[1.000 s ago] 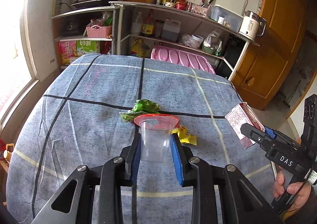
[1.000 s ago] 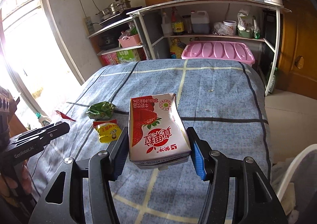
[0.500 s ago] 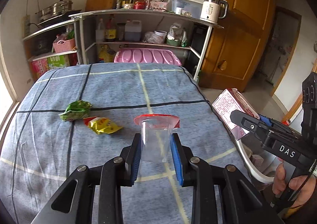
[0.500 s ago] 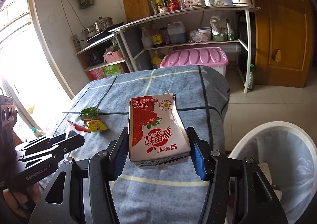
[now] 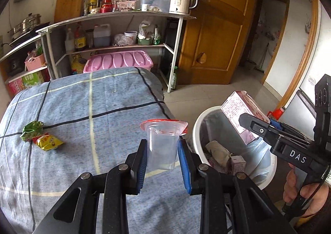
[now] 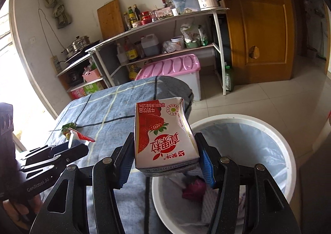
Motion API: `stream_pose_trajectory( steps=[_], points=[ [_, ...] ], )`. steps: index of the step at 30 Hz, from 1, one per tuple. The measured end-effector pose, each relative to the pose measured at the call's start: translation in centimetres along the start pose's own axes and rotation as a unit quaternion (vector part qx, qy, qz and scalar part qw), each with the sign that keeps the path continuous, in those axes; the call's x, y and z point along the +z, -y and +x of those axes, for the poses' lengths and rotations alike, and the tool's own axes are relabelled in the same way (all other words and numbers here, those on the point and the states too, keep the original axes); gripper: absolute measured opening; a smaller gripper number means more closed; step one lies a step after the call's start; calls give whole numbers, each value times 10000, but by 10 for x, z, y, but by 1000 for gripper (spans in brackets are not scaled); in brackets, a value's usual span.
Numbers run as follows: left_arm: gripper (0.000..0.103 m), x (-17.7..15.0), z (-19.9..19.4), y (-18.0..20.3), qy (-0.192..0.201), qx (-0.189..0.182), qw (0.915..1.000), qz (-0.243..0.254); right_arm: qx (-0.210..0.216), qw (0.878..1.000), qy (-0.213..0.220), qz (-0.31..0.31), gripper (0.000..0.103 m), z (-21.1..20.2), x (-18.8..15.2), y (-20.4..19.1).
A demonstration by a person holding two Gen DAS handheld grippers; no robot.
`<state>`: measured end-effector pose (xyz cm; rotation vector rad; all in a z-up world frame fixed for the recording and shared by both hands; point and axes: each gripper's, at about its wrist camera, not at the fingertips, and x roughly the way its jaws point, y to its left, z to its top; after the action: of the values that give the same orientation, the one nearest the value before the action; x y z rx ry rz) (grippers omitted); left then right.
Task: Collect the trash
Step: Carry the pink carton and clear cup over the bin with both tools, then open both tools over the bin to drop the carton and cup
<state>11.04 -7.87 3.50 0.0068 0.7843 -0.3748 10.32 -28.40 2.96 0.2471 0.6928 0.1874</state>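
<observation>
Left tool (image 5: pixel 162 158) pinching clear cup (image 5: pixel 161 147); right tool (image 6: pixel 165 158) pinching milk carton (image 6: pixel 163 136) above bin (image 6: pixel 275 130).

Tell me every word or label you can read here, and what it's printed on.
"DAS": side of the right claw.
"GenRobot.AI": side of the left claw.
Strawberry milk carton: upside-down Chinese print, "125mL".
Green box on the shelf: Chinese characters, blurred.
Bottle labels: too small.
</observation>
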Motion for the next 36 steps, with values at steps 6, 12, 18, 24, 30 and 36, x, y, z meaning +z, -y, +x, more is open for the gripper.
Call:
stream_pose_trajectory(
  steps=[6,12,18,24,30,36],
  points=[
    [30,0,22,39,-208,-332,9989,247,-362,9993,-27,104,57,-15,-7,31],
    [30,-2,50,74,-419,-553,9967,416,-727,9967,-267,252,57,-16,-17,68],
    [30,-2,70,94,-625,-661,9946,507,-1043,9930,-502,244,57,-7,-26,88],
    [44,-5,81,99,-763,-554,9940,557,-1170,9906,-670,245,57,-1,-33,99],
    [55,-6,80,95,-777,-515,9945,471,-1181,9902,-682,302,65,1,-36,102],
    [56,-6,71,87,-679,-492,9956,408,-1160,9905,-616,406,65,-3,-35,101]
  ],
)
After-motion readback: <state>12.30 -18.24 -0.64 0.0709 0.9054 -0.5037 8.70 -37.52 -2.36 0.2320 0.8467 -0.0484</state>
